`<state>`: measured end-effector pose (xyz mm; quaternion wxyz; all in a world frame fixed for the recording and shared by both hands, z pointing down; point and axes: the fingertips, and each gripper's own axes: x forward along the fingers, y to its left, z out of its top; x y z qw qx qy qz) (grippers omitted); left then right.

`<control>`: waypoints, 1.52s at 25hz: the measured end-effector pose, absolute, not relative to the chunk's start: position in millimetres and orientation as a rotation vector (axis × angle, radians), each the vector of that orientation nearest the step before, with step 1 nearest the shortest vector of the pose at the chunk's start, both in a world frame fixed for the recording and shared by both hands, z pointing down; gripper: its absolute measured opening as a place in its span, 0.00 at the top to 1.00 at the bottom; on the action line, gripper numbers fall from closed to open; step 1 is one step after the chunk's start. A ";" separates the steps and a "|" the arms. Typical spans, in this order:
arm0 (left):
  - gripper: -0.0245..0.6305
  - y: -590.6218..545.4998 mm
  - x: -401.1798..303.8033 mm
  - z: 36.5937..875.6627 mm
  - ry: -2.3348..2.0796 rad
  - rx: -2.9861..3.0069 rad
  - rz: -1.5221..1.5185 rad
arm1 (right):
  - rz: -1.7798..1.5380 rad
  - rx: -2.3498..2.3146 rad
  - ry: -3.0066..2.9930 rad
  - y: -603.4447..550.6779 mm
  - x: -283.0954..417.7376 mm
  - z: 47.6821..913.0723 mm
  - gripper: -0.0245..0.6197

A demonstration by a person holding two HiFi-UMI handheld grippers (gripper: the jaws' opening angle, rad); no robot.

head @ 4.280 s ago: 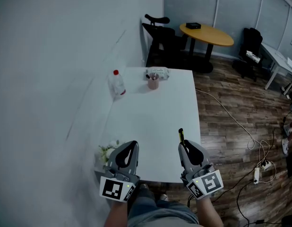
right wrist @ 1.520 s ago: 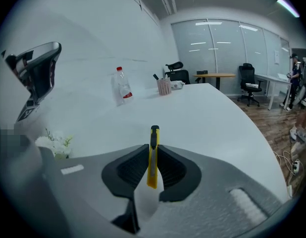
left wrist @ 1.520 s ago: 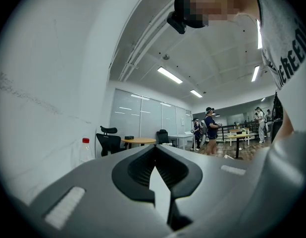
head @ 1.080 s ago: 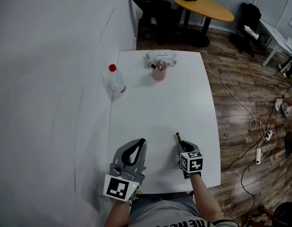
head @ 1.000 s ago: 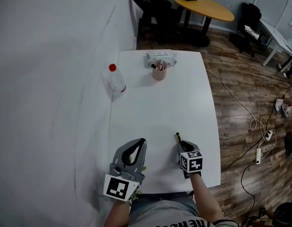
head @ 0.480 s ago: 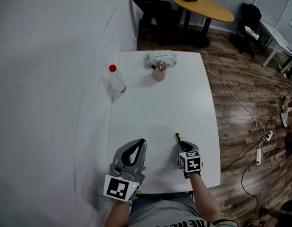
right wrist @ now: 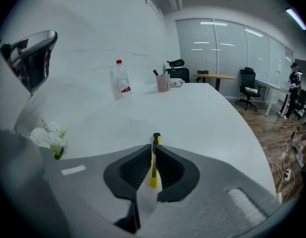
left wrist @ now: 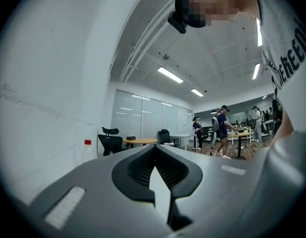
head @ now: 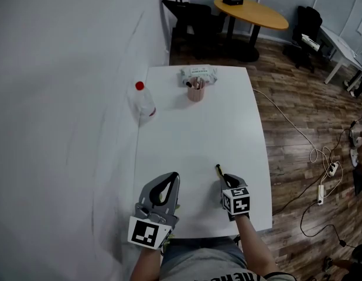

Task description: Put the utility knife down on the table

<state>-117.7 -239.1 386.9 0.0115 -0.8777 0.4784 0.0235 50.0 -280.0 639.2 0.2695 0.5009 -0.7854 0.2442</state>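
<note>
The utility knife (right wrist: 153,158) is slim, yellow and black, and my right gripper (right wrist: 154,148) is shut on it, its tip sticking out past the jaws. In the head view the right gripper (head: 226,183) is low over the white table (head: 228,127) near its front right, and the knife (head: 218,170) points away from me. Whether the knife touches the tabletop I cannot tell. My left gripper (head: 171,178) is over the table's front left edge, and its jaws (left wrist: 155,150) are shut on nothing.
A clear bottle with a red cap (head: 144,101) stands at the table's left edge. A pink pen cup (head: 195,91) and a pack of wipes (head: 198,73) are at the far end. White flowers (right wrist: 50,135) lie by the left gripper. Chairs, a round table and floor cables are to the right.
Since the oldest frame the right gripper has come down close to the tabletop with the knife. Over the last second both grippers have hardly moved.
</note>
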 end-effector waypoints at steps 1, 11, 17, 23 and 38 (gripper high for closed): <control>0.94 -238.2 -117.0 385.9 1.490 -2.734 0.074 | 0.648 1.360 -2.130 -279.5 50.9 634.5 0.95; 0.94 -226.1 -105.3 382.7 1.476 -2.723 0.065 | 0.584 1.408 -2.309 -267.3 53.0 586.3 0.97; 0.94 -216.6 -95.7 382.5 1.464 -2.733 0.043 | 0.506 1.423 -2.402 -255.1 54.8 552.7 0.97; 0.94 -211.1 -86.1 377.7 1.444 -2.733 0.084 | 0.404 1.428 -2.493 -244.2 56.4 516.5 0.97; 0.94 -189.8 -61.9 365.9 1.411 -2.722 0.102 | 0.235 1.472 -2.594 -212.0 79.5 458.1 0.97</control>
